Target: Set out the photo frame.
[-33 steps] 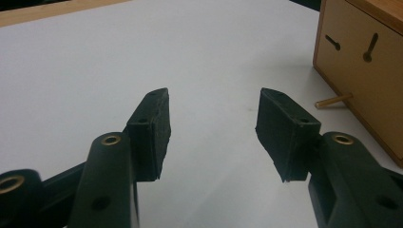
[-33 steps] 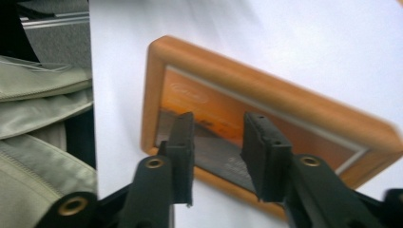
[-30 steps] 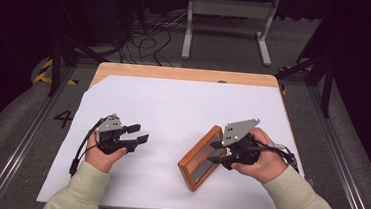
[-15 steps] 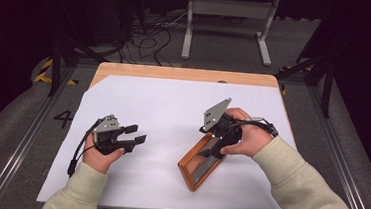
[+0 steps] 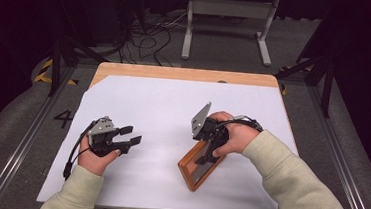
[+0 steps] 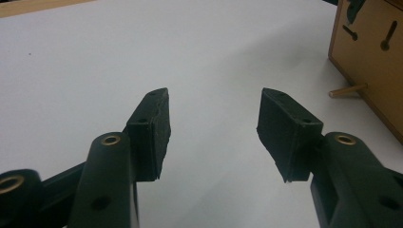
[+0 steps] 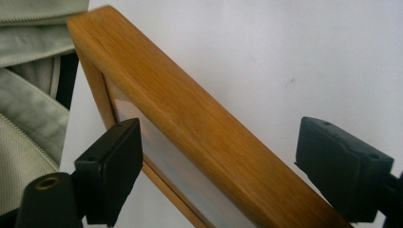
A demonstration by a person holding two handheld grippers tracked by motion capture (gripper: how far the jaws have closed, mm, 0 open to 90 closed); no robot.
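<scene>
Your right gripper (image 5: 203,155) stood with its jaws wide, straddling one rail of the wooden picture frame (image 5: 194,177), not clamped on it; the frame lay near the table's (image 5: 176,73) front right. Your left gripper (image 5: 130,135) hung wide and empty, well apart

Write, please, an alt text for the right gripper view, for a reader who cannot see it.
Open tongs straddle the edge of a wooden picture frame, one black jaw on each side, not touching it. Behind lies white table covering; a pale sleeve shows at left.
</scene>
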